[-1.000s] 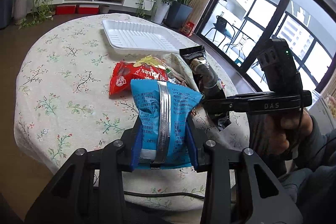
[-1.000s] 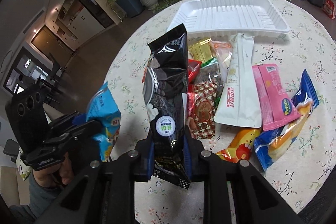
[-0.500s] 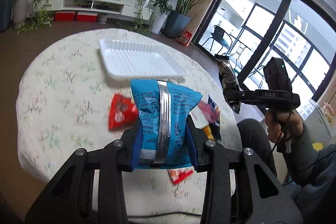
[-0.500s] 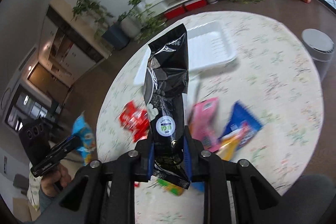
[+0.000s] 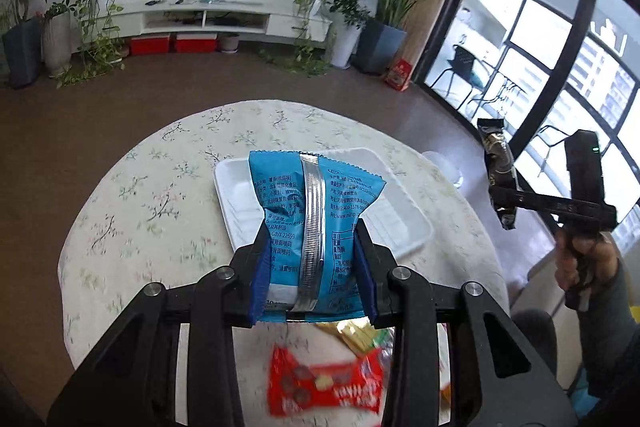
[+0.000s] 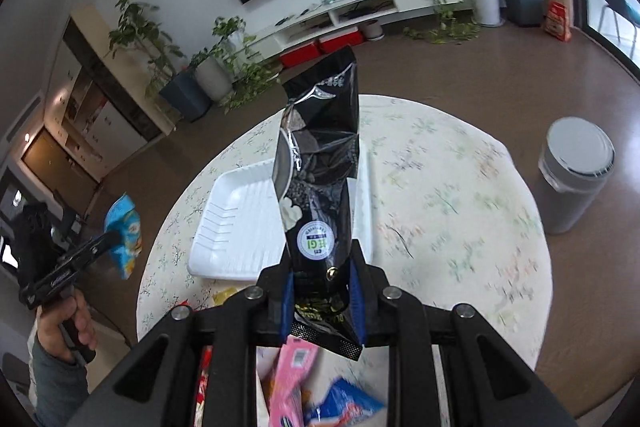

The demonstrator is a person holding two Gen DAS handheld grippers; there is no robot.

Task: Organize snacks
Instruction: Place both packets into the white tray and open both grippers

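Now left gripper [image 5: 312, 267] clamps blue packet [image 5: 316, 211], right gripper [image 6: 322, 295] black packet [image 6: 320, 163]

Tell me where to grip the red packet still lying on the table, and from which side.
Grip the red packet across its narrow width near the middle, coming from above. It lies flat with its long axis running sideways in the left wrist view, so its short span suits the jaws. The picture is blurred there, so this is tentative.

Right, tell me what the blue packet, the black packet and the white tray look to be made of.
Blue packet: thin plastic film, likely foil-lined; crinkled, with a shiny silver back seam.
Black packet: glossy plastic or foil laminate; sharp creases catch the light.
White tray: looks like moulded foam or thin plastic, matte, with ribbed base and rounded rim; which one is unclear.
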